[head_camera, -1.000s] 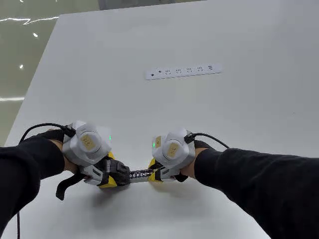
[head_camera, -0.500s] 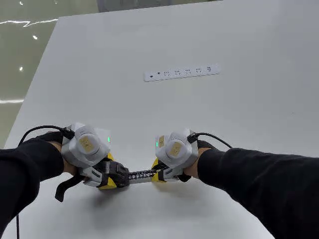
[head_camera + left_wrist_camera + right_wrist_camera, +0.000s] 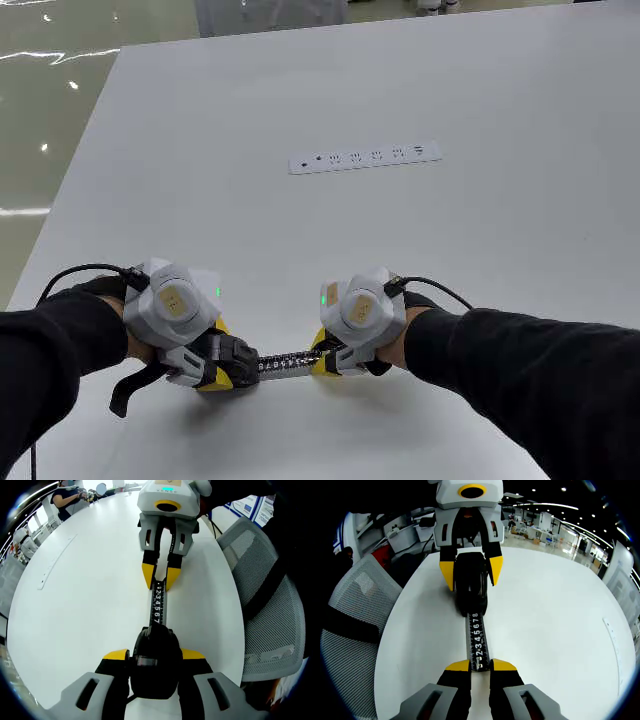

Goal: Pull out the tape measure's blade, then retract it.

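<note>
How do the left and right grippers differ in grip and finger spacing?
The left gripper clamps the tape measure's black case; the right gripper pinches the blade near its end. The left gripper's fingers stand wide around the case; the right gripper's fingers are nearly together. Both are shut and face each other over the table, a short stretch of blade between them.

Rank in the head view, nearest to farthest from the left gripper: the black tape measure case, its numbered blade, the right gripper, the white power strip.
1. The black tape measure case, held by the left gripper.
2. The numbered blade, running rightward.
3. The right gripper, at the blade's end.
4. The white power strip, far ahead.
</note>
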